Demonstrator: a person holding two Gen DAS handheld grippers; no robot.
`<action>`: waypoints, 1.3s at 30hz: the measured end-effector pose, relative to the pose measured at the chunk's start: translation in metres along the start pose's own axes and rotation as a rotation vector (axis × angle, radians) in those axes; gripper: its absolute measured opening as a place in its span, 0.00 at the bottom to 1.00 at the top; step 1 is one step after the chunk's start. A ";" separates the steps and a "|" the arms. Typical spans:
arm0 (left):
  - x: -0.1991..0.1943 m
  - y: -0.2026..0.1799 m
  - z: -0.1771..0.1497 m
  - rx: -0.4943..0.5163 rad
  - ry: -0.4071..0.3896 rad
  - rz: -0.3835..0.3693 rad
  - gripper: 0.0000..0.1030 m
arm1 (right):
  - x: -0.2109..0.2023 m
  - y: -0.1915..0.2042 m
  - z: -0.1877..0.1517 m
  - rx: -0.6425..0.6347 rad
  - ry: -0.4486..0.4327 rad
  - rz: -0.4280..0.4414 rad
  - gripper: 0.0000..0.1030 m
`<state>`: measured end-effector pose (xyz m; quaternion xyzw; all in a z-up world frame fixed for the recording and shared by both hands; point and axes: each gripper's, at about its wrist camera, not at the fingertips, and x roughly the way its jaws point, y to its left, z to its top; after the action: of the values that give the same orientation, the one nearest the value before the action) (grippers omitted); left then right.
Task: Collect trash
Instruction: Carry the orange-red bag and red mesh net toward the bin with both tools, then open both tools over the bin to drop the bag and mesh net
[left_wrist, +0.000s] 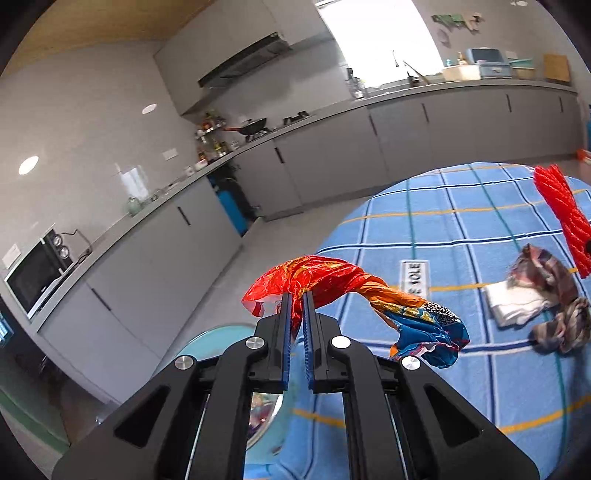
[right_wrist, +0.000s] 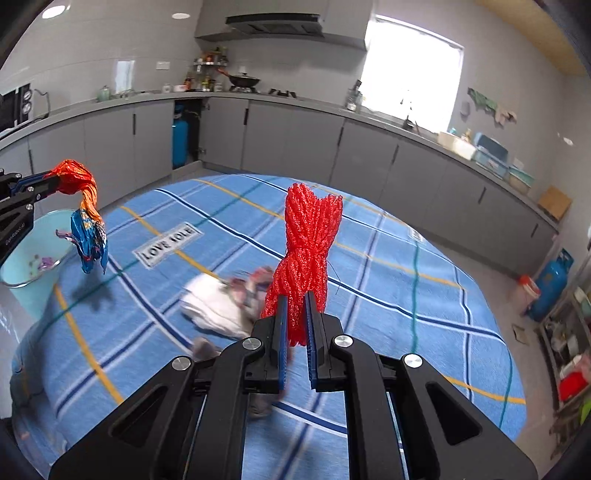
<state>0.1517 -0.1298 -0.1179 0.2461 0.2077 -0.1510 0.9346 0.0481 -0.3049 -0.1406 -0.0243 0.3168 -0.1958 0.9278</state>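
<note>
The left gripper (left_wrist: 298, 295) is clamped on a crumpled snack wrapper (left_wrist: 332, 284), red at the pinched end and blue where it dangles free, held clear of the tabletop (left_wrist: 424, 221) beyond its left edge. The right gripper (right_wrist: 295, 299) is clamped on a bunched red mesh net (right_wrist: 310, 240), held upright above the middle of the blue checked cloth. A pale blue bin (right_wrist: 22, 266) stands just beside the left edge, below the wrapper, with a few scraps already in it.

The step in hand looks like carrying both pieces to the bin. To do it well, bring the wrapper's hanging tail fully over the bin's mouth before letting go, since the light foil may drift or catch on the rim. Keep the net pinched until it too is over the opening. A white folded cloth (right_wrist: 218, 302) and a patterned rag, blurred here, lie on the tabletop; whether they count as trash I cannot tell.
</note>
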 end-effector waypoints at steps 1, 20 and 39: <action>0.000 0.004 -0.002 -0.006 0.002 0.008 0.06 | 0.000 0.005 0.003 -0.007 -0.003 0.007 0.09; -0.005 0.089 -0.032 -0.134 0.040 0.158 0.06 | 0.000 0.097 0.041 -0.122 -0.059 0.135 0.09; 0.012 0.167 -0.060 -0.206 0.106 0.346 0.06 | 0.002 0.173 0.070 -0.210 -0.106 0.264 0.09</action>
<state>0.2072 0.0387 -0.1042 0.1889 0.2257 0.0470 0.9545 0.1515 -0.1519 -0.1156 -0.0895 0.2866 -0.0367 0.9531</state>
